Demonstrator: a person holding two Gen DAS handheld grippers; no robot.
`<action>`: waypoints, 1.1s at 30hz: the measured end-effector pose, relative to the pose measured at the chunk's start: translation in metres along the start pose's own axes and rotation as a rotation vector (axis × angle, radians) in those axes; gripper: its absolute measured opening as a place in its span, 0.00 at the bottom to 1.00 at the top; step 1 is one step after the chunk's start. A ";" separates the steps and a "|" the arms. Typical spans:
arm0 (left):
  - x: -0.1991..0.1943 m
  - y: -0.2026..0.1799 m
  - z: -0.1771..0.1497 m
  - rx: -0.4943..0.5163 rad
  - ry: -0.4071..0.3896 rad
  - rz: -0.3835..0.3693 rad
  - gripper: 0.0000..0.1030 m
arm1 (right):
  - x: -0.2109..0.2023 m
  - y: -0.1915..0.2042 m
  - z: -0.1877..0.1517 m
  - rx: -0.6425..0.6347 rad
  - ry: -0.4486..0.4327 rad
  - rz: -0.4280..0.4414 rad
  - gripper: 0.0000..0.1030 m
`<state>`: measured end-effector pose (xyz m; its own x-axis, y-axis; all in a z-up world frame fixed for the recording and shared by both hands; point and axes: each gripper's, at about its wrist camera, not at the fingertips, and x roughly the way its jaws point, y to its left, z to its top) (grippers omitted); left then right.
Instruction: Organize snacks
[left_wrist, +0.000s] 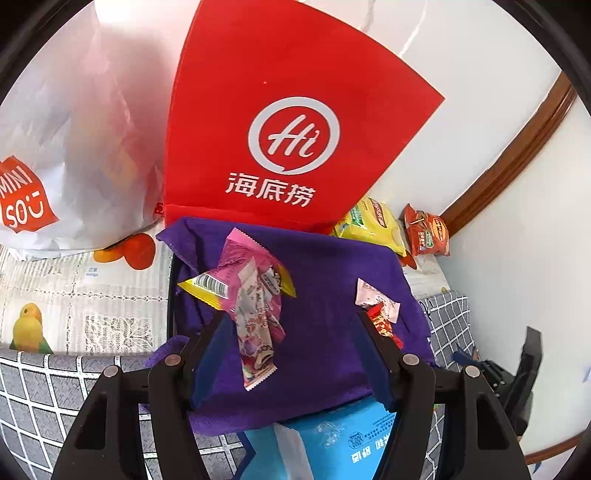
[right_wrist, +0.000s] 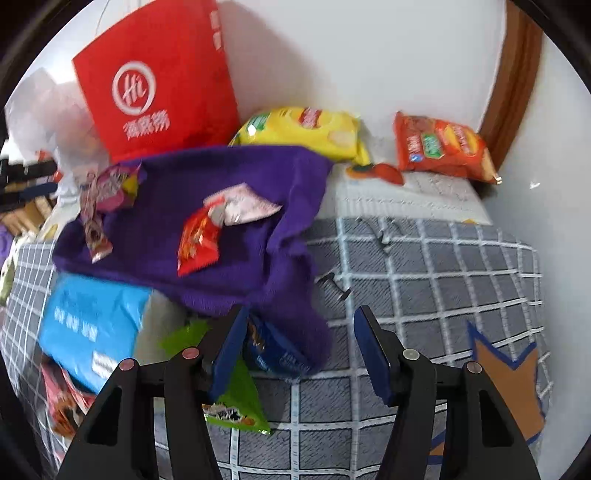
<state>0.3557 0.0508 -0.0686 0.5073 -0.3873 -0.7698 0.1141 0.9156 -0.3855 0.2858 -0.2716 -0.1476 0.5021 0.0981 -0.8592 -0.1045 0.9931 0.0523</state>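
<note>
both tools are spread: the left tool (left_wrist: 291, 328) hovers over a pink snack packet (left_wrist: 255, 314) on the purple cloth (left_wrist: 332, 266), the right tool (right_wrist: 299, 325) above the checked counter (right_wrist: 424, 258).

Purple cloth (left_wrist: 317, 280), grey-checked tablecloth (right_wrist: 424, 266)

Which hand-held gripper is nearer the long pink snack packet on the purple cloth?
Left. The left hand-held gripper is open with the pink snack packet lying between its fingers. The right hand-held gripper is open near the purple cloth front edge, well away from that packet.
</note>
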 end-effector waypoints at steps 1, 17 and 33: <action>0.000 -0.002 0.000 0.001 -0.001 -0.001 0.63 | 0.004 0.001 -0.002 -0.006 0.013 0.017 0.59; -0.023 -0.057 -0.026 0.116 0.002 0.028 0.63 | -0.056 -0.005 -0.040 0.045 -0.040 0.038 0.16; -0.058 -0.060 -0.130 0.103 0.082 0.050 0.63 | -0.065 0.032 -0.132 0.122 0.117 0.202 0.21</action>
<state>0.2090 0.0046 -0.0671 0.4437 -0.3441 -0.8275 0.1795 0.9387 -0.2941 0.1361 -0.2542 -0.1573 0.3778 0.2940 -0.8780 -0.0845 0.9552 0.2835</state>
